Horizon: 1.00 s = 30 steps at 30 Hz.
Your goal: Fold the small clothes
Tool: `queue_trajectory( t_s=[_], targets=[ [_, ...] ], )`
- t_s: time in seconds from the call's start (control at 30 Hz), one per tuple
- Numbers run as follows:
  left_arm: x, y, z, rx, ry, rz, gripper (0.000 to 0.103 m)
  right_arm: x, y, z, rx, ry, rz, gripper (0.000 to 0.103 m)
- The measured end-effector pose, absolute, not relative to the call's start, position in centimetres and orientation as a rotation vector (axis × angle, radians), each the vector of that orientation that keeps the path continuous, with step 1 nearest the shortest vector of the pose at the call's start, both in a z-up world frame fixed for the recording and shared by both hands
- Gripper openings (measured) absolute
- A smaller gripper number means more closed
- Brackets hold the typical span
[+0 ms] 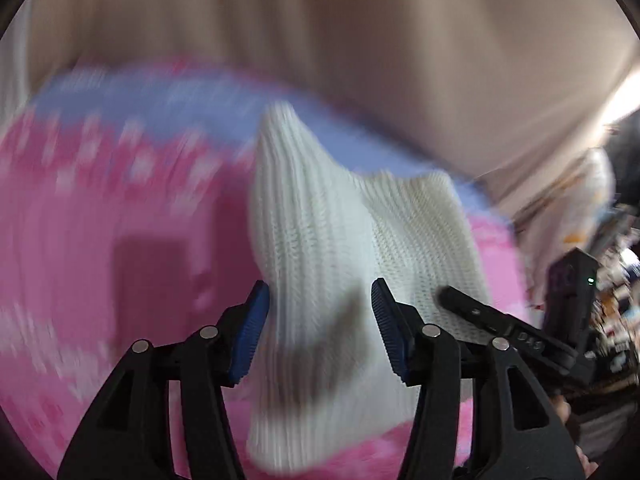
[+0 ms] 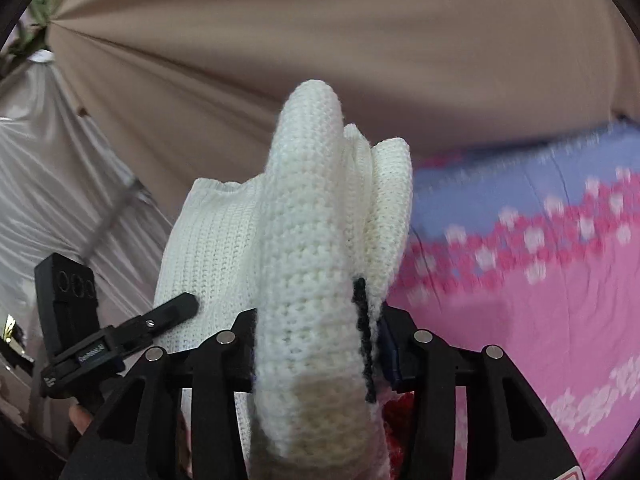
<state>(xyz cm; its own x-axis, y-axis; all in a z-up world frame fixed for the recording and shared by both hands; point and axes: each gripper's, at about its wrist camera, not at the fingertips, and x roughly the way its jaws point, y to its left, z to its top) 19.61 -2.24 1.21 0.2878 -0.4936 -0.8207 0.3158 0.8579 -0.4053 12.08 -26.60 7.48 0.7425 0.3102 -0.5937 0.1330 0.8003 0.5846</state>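
Over the pink bed cover (image 1: 100,220), our right tongs (image 2: 316,344) clamp the white knit garment (image 2: 304,240), its length pointing upward; left tongs (image 1: 320,320) gape open.

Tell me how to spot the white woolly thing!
Find the big pink bedsheet with white flowers and a blue band. Above it the right claw grips a bunched white knitted garment, and the open left claw sits around its other part. It is the only chunky ribbed white knit, with a short black yarn line.
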Motion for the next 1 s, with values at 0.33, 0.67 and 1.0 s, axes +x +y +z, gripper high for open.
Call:
queue_trajectory(
  t_s=[0.33, 0.67, 1.0],
  targets=[
    [16.2, 0.7, -1.8, -0.331, 1.176, -0.463, 0.077, 7.7, -28.9, -4.5, 0.807, 0.945, -0.010, 0.067],
    [17.5, 0.0, -5.8, -0.266, 1.285, -0.397, 0.042, 11.2, -27.5, -6.2, 0.754, 0.955, 0.045, 0.023],
    [17.1, -3.3, 0.9, -0.035, 1.119, -0.348, 0.047, 8.1, -26.6, -2.0, 0.663, 0.932, -0.021, 0.018]
  ],
)
